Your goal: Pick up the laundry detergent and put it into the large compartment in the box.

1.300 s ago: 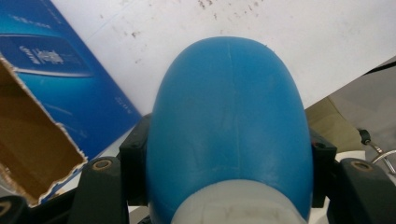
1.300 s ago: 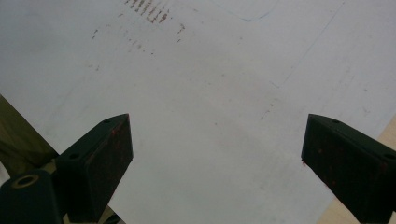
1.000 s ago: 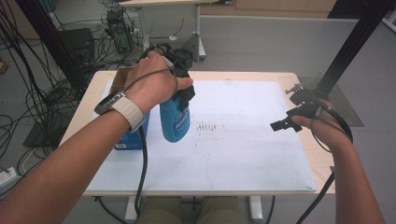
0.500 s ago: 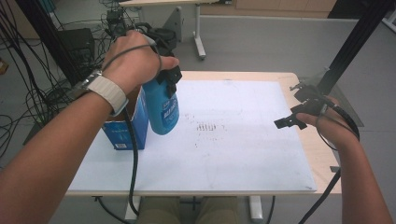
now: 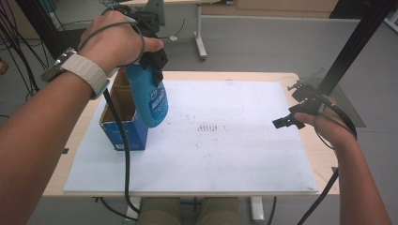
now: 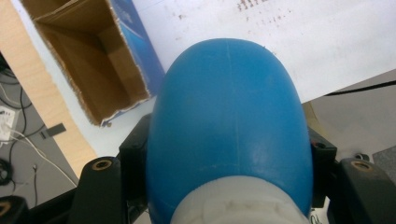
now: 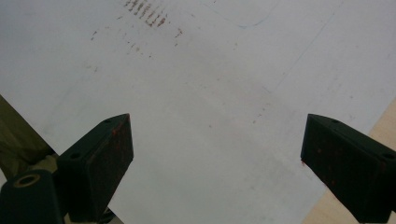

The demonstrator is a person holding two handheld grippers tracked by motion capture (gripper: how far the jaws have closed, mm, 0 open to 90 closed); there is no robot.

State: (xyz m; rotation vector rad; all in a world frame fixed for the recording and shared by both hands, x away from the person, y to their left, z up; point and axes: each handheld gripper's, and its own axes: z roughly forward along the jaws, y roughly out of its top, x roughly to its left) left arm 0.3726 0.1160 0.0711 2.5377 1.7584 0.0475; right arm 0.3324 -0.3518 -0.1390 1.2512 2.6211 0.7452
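At ten o'clock above the desk, the left gripper clamps its fingers on a blue bottle, hanging neck-up beside the open cardboard box, apparently for dropping in. Right gripper at three o'clock, fingers spread empty.

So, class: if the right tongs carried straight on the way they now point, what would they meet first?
Probably the white board: the right tongs stand open and empty, aimed down at its bare surface. Depth is unclear.
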